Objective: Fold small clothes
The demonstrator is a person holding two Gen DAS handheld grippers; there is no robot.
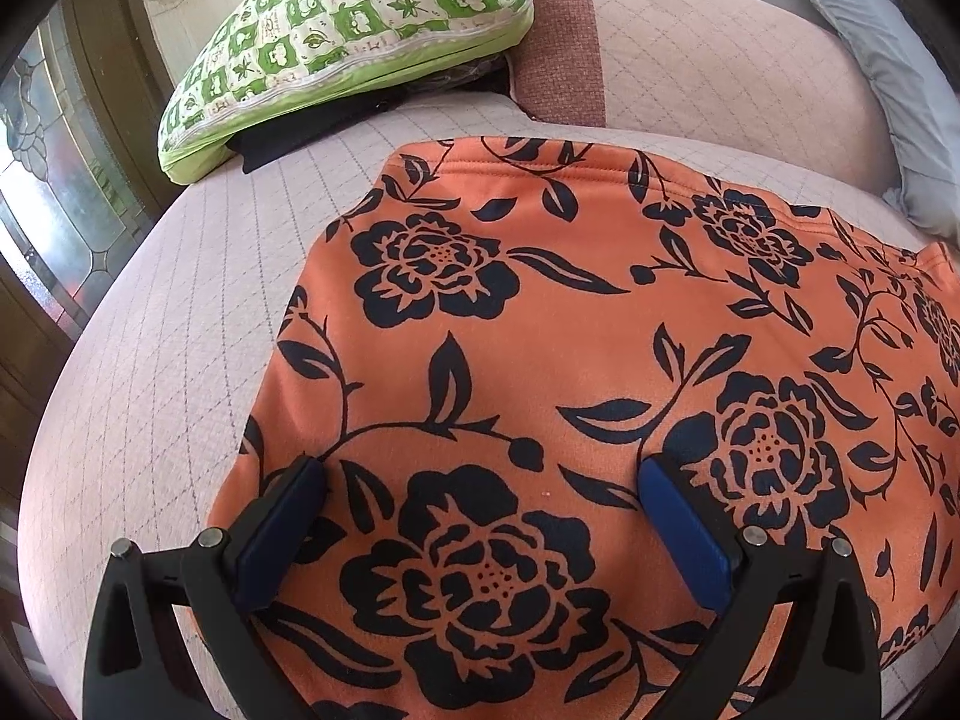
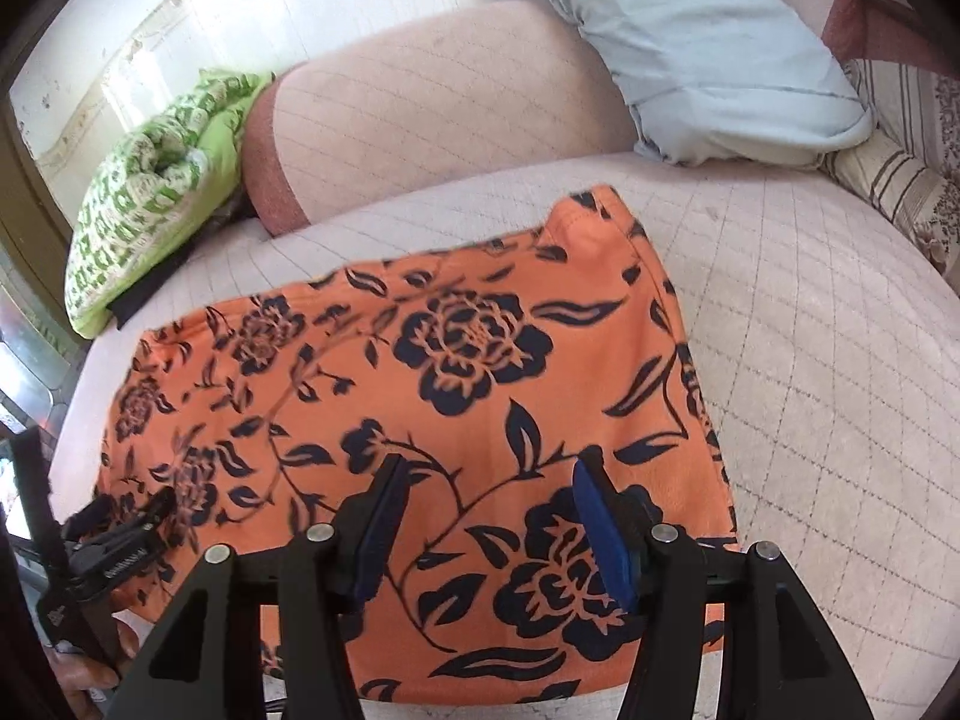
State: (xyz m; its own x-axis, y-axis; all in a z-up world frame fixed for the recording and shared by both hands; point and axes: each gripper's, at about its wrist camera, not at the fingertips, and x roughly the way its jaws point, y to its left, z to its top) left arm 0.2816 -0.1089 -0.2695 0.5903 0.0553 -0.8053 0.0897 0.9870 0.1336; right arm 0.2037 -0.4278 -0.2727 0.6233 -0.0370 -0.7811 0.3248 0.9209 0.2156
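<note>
An orange garment with a black flower print [image 1: 570,348] lies flat on the pink quilted sofa seat [image 1: 198,276]; it also shows in the right wrist view [image 2: 420,408]. My left gripper [image 1: 480,468] is open, its blue pads over the garment's near left part, holding nothing. My right gripper [image 2: 489,468] is open over the garment's near right part, also empty. The left gripper [image 2: 123,516] appears at the left edge of the right wrist view, over the garment's left side.
A green and white patterned cushion [image 1: 336,42] lies on a dark cloth at the sofa's far left. A pale blue pillow [image 2: 702,42] leans on the backrest [image 2: 432,102] at the right. A striped cushion [image 2: 900,180] sits far right. A glass door [image 1: 42,180] is at left.
</note>
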